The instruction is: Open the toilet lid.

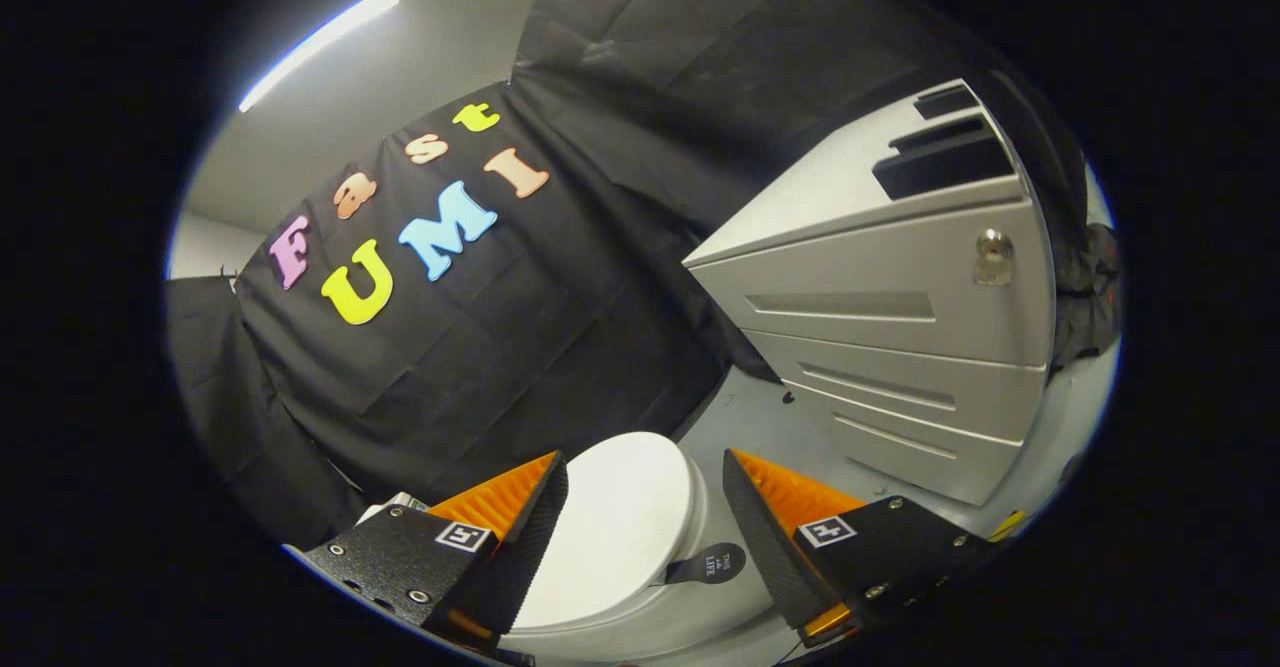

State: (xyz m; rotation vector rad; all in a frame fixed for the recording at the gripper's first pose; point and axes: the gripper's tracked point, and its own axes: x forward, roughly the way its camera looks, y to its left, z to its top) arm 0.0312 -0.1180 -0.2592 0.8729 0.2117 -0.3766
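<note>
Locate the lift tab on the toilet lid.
Gripper view: the lift tab sticks out from the closed toilet lid, between the open gripper fingers, by the right one.

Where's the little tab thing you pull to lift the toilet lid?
Find the grey metal drawer cabinet on the floor; beside it sits the white toilet with its closed lid, seen between the open gripper fingers. The small dark round tab sticks out from the lid's edge on the cabinet side, the only dark piece on the white toilet.

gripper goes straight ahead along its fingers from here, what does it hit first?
Probably the closed toilet lid: it lies between and just ahead of the open gripper fingers. Depth is unclear; a higher line would reach the black cloth wall beyond.
</note>
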